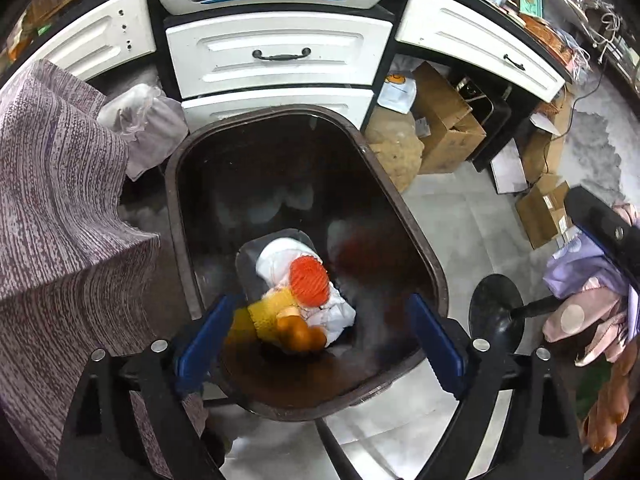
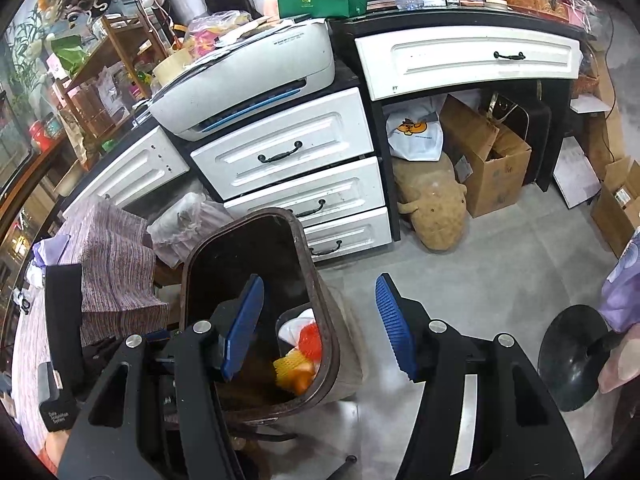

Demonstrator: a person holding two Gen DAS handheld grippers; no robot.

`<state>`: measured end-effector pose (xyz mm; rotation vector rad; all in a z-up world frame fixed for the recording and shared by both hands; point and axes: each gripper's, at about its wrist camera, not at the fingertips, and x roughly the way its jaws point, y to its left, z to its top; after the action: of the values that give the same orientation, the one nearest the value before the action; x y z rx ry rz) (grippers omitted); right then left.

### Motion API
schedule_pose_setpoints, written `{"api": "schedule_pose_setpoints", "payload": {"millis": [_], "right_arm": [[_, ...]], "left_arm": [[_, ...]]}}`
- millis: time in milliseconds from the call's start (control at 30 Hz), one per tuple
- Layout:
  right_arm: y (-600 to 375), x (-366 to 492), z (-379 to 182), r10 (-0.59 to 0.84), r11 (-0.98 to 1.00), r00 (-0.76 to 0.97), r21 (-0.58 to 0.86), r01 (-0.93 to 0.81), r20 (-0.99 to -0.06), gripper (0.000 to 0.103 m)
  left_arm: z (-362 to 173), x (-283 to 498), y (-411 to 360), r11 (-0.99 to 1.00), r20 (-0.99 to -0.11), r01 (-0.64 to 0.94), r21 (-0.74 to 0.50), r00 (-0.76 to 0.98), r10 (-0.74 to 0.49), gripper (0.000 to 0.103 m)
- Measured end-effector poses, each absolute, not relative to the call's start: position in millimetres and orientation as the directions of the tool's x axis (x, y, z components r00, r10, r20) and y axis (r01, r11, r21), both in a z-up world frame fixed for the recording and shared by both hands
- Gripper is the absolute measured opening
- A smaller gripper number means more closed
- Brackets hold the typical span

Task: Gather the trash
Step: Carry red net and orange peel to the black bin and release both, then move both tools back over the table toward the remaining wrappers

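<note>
Here, we hold the left gripper [image 1: 320, 328] spread wide and empty right above the mouth of the brown bin [image 1: 404, 208], the trash [image 1: 296, 296], a heap of orange and yellow netting, white wrapping and an orange, lying straight below between its fingers. Our right gripper [image 2: 320, 328], also parted and empty, hangs nearer the bin's right rim, over the floor [image 2: 500, 248]. The bin's dark depths hide what lies under the heap, and motion blurs its near edge.

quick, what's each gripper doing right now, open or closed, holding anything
Left gripper: open, holding nothing, above the trash bin.
Right gripper: open, holding nothing, by the bin's rim.
</note>
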<state>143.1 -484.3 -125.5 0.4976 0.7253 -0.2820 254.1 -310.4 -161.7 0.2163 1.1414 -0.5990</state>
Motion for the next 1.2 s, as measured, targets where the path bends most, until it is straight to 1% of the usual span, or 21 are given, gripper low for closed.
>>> {"api": "schedule_pose_setpoints", "payload": {"millis": [133, 167, 200, 367, 400, 467, 533, 633, 667, 867, 1000, 1133, 1200], "right_arm": [[-487.7, 142.5, -121.3, -0.088, 0.842, 0.727, 0.339, 0.419, -0.681, 0.060], [-488.5, 142.6, -120.1, -0.091, 0.841, 0.729, 0.339, 0.421, -0.679, 0.067], [-488.6, 142.5, -118.6, -0.093, 0.839, 0.733, 0.343, 0.422, -0.674, 0.070], [-486.3, 145.9, -113.5, -0.092, 0.841, 0.740, 0.346, 0.415, -0.666, 0.071], [-485.1, 147.2, -113.2, -0.087, 0.841, 0.741, 0.349, 0.413, -0.666, 0.073], [-480.8, 151.0, -112.0, -0.064, 0.842, 0.746, 0.365, 0.397, -0.663, 0.078], [-474.6, 154.9, -109.2, -0.053, 0.849, 0.751, 0.366, 0.381, -0.658, 0.078], [-464.1, 160.8, -105.4, -0.047, 0.861, 0.756, 0.357, 0.362, -0.653, 0.084], [-459.4, 163.7, -104.2, -0.040, 0.865, 0.757, 0.357, 0.354, -0.652, 0.084], [-433.3, 180.1, -95.9, 0.009, 0.888, 0.765, 0.356, 0.290, -0.644, 0.085], [-408.5, 191.7, -89.9, 0.053, 0.906, 0.771, 0.355, 0.231, -0.635, 0.085], [-376.0, 205.5, -83.4, 0.109, 0.926, 0.769, 0.345, 0.152, -0.630, 0.085], [-361.0, 212.0, -79.7, 0.136, 0.933, 0.768, 0.341, 0.112, -0.626, 0.085]], "left_arm": [[-148.3, 246.4, -304.4, 0.818, -0.881, 0.551, -0.162, 0.292, -0.372, 0.088], [-143.7, 244.1, -302.1, 0.815, -0.873, 0.554, -0.171, 0.297, -0.386, 0.088], [-137.2, 240.5, -299.3, 0.809, -0.863, 0.560, -0.181, 0.304, -0.403, 0.089], [-98.2, 220.6, -284.2, 0.785, -0.800, 0.588, -0.195, 0.368, -0.475, 0.093], [-90.0, 216.8, -281.0, 0.780, -0.784, 0.595, -0.191, 0.385, -0.486, 0.095], [-75.9, 211.1, -274.5, 0.779, -0.758, 0.603, -0.172, 0.424, -0.496, 0.096], [-64.7, 207.6, -267.3, 0.781, -0.737, 0.602, -0.167, 0.449, -0.505, 0.097], [-48.9, 205.9, -252.3, 0.784, -0.707, 0.592, -0.186, 0.473, -0.526, 0.097], [-44.9, 205.5, -247.2, 0.787, -0.698, 0.587, -0.191, 0.482, -0.529, 0.097], [-26.2, 203.7, -207.3, 0.827, -0.667, 0.533, -0.180, 0.552, -0.501, 0.097], [-19.4, 207.0, -175.8, 0.869, -0.658, 0.473, -0.144, 0.610, -0.441, 0.097], [-13.6, 210.0, -138.3, 0.900, -0.649, 0.410, -0.149, 0.646, -0.401, 0.097], [-11.9, 212.3, -118.1, 0.921, -0.647, 0.367, -0.134, 0.671, -0.362, 0.097]]}}
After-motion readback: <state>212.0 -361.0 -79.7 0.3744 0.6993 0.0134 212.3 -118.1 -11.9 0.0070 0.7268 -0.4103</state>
